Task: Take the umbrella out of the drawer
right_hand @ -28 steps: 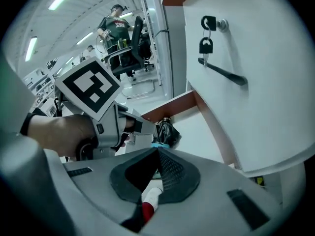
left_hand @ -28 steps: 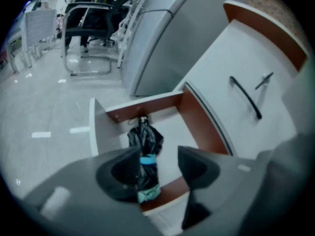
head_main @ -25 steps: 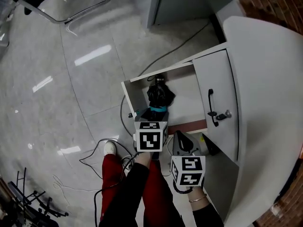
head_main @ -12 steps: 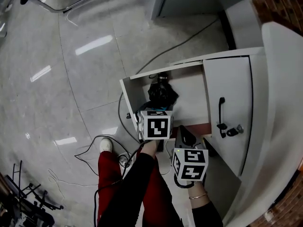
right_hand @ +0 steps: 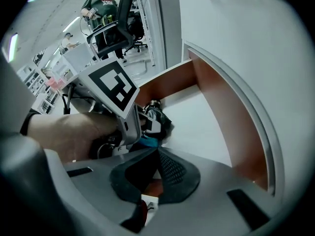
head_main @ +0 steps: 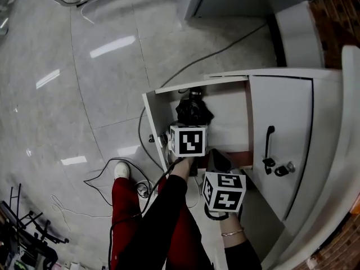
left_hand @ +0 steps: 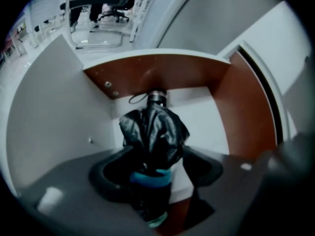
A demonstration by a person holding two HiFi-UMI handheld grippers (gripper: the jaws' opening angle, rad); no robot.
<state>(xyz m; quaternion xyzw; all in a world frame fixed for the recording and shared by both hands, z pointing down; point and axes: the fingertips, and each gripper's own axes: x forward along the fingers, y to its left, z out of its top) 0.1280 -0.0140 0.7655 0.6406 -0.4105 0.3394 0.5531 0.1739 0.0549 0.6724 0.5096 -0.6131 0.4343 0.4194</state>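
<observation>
Grey glossy tile floor (head_main: 84, 94) fills the left of the head view, shiny enough to throw back bright streaks of light, with thin black cables (head_main: 98, 179) snaking over it at lower left. Brick wall (head_main: 337, 21) peeks in at upper right, and a smooth white curved surface (head_main: 350, 128) runs down the right edge. Mid-frame, a white drawer (head_main: 154, 114) with reddish-brown inner edges stands pulled open, next to a flat white door with a black bar handle (head_main: 269, 142).

The folded umbrella (left_hand: 155, 132) lies inside the drawer: crinkly black fabric with a teal band. The left tongs (left_hand: 155, 154) have just been opening and sit spread wide, one jaw on each side of the umbrella, not squeezing it. The right tongs (right_hand: 157, 151) at lower centre are pinched together at the tips, with nothing in them.
</observation>
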